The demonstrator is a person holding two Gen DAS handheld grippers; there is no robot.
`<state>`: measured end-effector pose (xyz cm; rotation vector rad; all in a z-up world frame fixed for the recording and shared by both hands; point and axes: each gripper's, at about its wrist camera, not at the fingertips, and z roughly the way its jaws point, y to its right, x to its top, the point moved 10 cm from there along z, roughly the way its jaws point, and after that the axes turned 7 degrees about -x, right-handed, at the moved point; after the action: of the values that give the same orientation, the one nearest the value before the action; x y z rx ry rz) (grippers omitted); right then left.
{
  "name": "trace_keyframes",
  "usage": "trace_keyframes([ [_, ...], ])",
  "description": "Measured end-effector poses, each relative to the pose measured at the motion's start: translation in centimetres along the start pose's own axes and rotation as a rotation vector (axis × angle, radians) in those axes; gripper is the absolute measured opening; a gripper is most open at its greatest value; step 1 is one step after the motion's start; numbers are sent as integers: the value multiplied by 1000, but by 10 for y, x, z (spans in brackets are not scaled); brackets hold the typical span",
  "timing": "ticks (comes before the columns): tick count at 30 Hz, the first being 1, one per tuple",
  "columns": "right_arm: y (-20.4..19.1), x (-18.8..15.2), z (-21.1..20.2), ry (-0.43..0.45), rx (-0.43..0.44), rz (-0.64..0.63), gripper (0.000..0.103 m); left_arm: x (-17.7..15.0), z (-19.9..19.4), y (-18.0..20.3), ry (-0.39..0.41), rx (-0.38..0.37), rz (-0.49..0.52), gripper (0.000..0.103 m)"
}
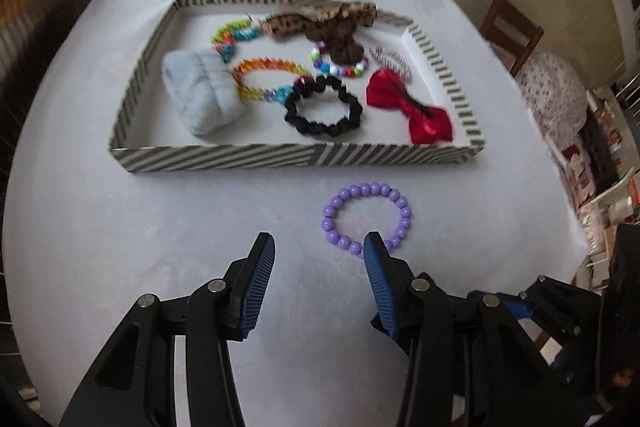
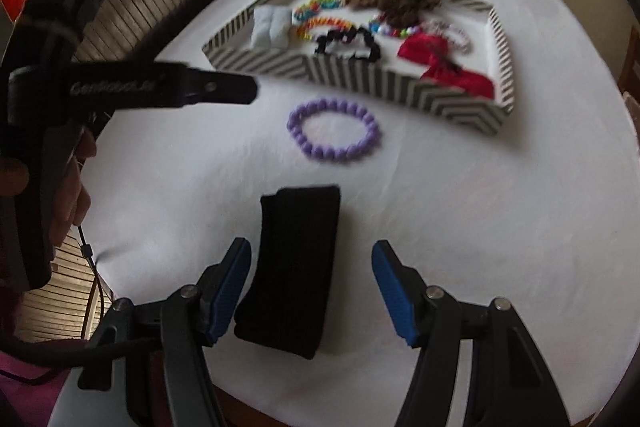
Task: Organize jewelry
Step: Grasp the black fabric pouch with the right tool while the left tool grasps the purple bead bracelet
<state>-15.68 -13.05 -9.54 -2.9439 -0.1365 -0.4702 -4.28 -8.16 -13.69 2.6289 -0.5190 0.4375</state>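
Both grippers point steeply down over the table, which carries a white cloth. The striped tray sits at the far side and already holds most of the collection: a pale blue fluffy piece, a rainbow bead bracelet, a black scrunchie, a red bow, a leopard-print scrunchie and a mixed-colour bead bracelet.

Two items lie outside the tray. The purple bead bracelet lies flat on the cloth just in front of the tray's near wall. The black band lies closer to the person, a flat folded strip of fabric.

Left gripper: jaws released, nothing between them. Its right-hand tip overlaps the bracelet's near edge in the left wrist view (contact cannot be confirmed).

Right gripper: jaws released, the black band lying between them and nearer the left-hand pad; no pad appears to press on it.

Assessment: the step in hand looks to be the approach on these last two loose items. Recommendations:
- Left: shift toward the bracelet so one bead section sits squarely between the pads; round, hard beads may roll or squirt out of an off-centre pinch.
- Right: centre over the band, go down to the cloth, and close across its narrow width without gathering the tablecloth.
- Lift each clear of the tray's wall before release, into a bare area of the tray floor.
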Motion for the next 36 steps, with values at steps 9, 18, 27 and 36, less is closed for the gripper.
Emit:
trace_keyframes([
  [9, -7, -8, 11, -12, 0, -66, 27, 9, 28, 4, -27, 56, 17, 33],
  [18, 16, -11, 8, -12, 6, -35, 17, 10, 47, 5, -68, 99, 32, 33],
  [27, 43, -14, 8, -20, 7, 10, 16, 13, 48, 8, -61, 122, 56, 33],
  [36, 54, -14, 5, -18, 27, 49, 12, 15, 49, 10, -43, 60, 61, 0],
])
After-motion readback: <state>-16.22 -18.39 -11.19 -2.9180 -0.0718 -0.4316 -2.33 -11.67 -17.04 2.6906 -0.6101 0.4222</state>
